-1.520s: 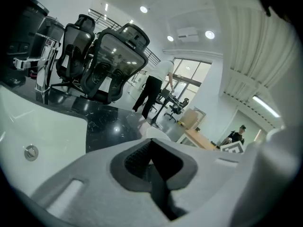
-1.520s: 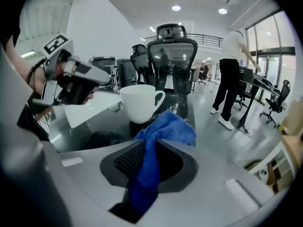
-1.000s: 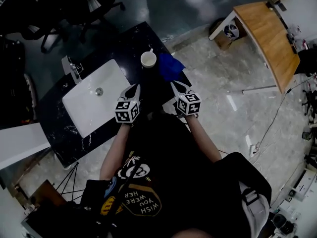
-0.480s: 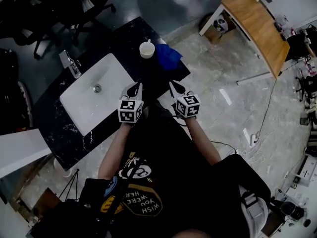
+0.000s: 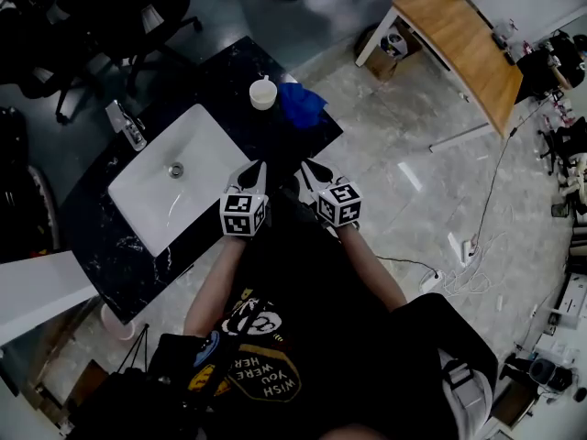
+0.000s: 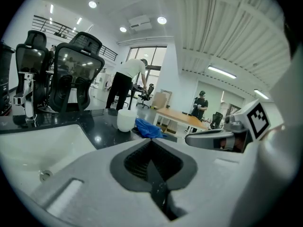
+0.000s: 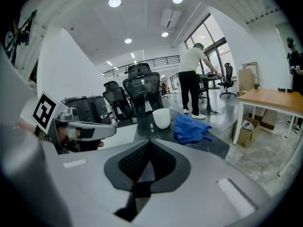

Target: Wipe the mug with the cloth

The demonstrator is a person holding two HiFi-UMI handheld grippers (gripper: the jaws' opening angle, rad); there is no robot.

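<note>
Left tongs [image 5: 256, 166] and right tongs [image 5: 306, 164] nearer each other now, jaws together, empty, mug [image 5: 263, 93] beyond.

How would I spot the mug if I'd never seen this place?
Find the black counter with the white sink set into it. Past the sink, at the counter's far end, stands a small white mug beside a crumpled blue cloth; it is the only cup there.
</note>
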